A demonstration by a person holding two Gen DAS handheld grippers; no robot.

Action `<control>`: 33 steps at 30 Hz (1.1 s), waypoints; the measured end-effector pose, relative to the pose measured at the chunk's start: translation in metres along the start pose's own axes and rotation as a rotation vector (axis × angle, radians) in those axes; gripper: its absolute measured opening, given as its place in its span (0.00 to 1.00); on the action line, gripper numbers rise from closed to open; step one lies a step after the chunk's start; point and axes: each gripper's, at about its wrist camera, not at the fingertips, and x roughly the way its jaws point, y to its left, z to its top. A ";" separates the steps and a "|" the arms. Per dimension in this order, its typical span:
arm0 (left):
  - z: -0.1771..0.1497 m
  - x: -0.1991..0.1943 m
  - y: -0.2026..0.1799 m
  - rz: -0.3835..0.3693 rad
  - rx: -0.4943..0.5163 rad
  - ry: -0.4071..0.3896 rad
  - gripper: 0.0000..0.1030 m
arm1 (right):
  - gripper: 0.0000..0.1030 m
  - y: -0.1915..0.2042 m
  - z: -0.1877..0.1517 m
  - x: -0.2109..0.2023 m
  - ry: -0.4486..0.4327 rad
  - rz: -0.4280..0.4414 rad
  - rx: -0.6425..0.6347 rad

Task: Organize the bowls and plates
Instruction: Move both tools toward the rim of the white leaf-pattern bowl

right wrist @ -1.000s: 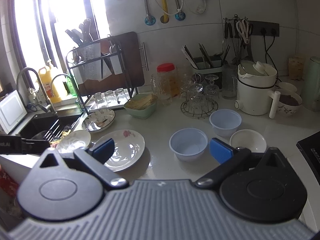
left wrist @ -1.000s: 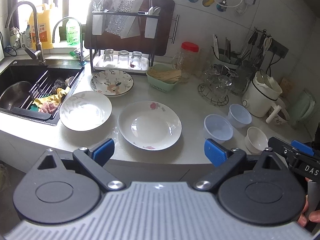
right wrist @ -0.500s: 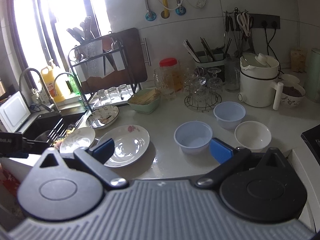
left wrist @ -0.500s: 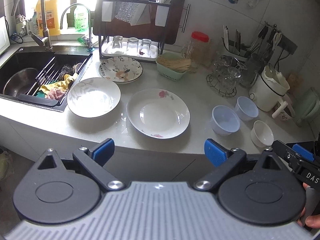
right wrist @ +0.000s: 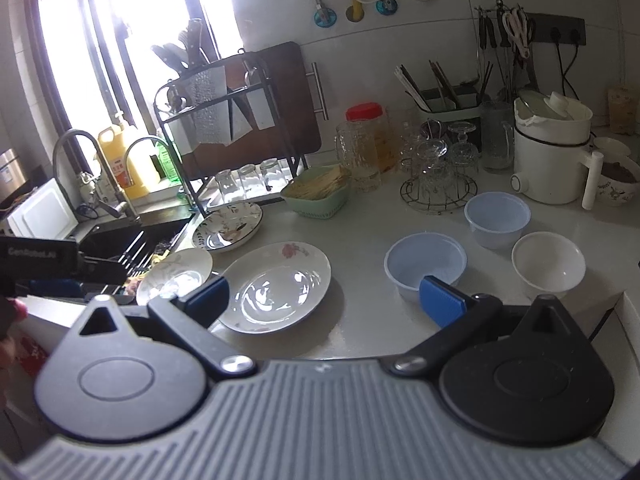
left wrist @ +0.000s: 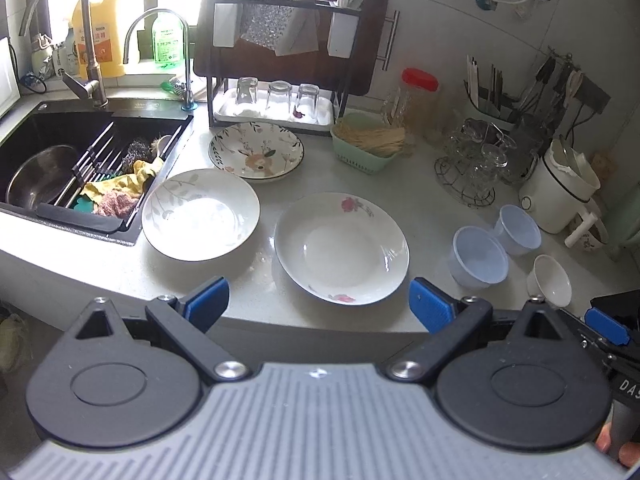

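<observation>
Both the left gripper (left wrist: 318, 298) and right gripper (right wrist: 322, 294) hover empty, fingers wide; three plates (left wrist: 341, 249) and three bowls (left wrist: 479, 257) rest on the table (left wrist: 420, 200); glazed, brittle, slippery: grip rims

Daylight enters through the window (right wrist: 120, 60) at upper left, overexposing it. Glare spots mark the rose plate (right wrist: 276, 286). Fisheye distortion bends the edges; focus is generally sharp.

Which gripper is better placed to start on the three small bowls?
Right. The right gripper is open with one blue bowl just past its fingers; the left gripper faces the rose plate.
</observation>
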 end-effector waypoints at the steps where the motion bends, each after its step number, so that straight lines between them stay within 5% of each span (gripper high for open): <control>1: 0.003 0.001 0.005 -0.001 0.001 -0.002 0.95 | 1.00 0.001 -0.001 0.005 0.005 -0.007 0.018; 9: 0.018 0.026 0.041 -0.017 0.022 0.018 0.96 | 1.00 0.030 0.001 0.025 -0.014 -0.037 0.016; 16: 0.032 0.050 0.059 -0.013 0.155 0.042 0.95 | 1.00 0.055 0.009 0.048 -0.014 -0.025 0.021; 21: 0.048 0.061 0.080 -0.025 0.126 0.044 0.96 | 1.00 0.073 0.007 0.068 0.050 -0.059 0.022; 29: 0.059 0.080 0.109 -0.042 0.107 0.056 0.96 | 0.99 0.095 0.003 0.102 0.122 0.042 0.080; 33: 0.061 0.089 0.128 -0.071 0.121 0.066 0.95 | 0.94 0.109 0.005 0.111 0.082 -0.013 0.044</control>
